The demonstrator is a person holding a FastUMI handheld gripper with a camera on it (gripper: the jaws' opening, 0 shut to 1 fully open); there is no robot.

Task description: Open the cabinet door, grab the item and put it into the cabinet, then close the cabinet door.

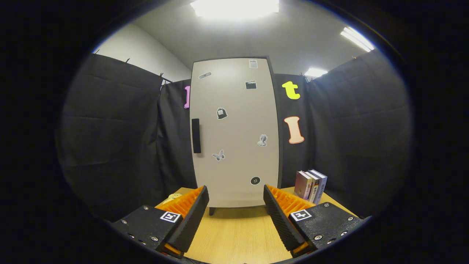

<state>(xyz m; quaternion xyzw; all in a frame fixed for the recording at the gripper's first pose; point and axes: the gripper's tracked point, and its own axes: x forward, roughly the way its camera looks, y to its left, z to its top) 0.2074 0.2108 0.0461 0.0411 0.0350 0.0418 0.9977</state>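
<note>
A tall pale cabinet (234, 132) stands upright on the wooden table (238, 234), straight beyond my fingers. Its door is closed and carries several small stickers. A dark vertical handle (196, 135) sits on the door's left edge. My gripper (236, 198) is open, with nothing between its fingers, a short way in front of the cabinet's foot. A small yellowish item (172, 198) lies on the table left of the cabinet, partly hidden behind my left finger (190, 211).
Three upright books (311, 185) stand on the table just right of the cabinet, beyond my right finger (282, 216). Black cloth walls close in the booth on the left, right and behind the cabinet. Bare tabletop lies between my fingers and the cabinet.
</note>
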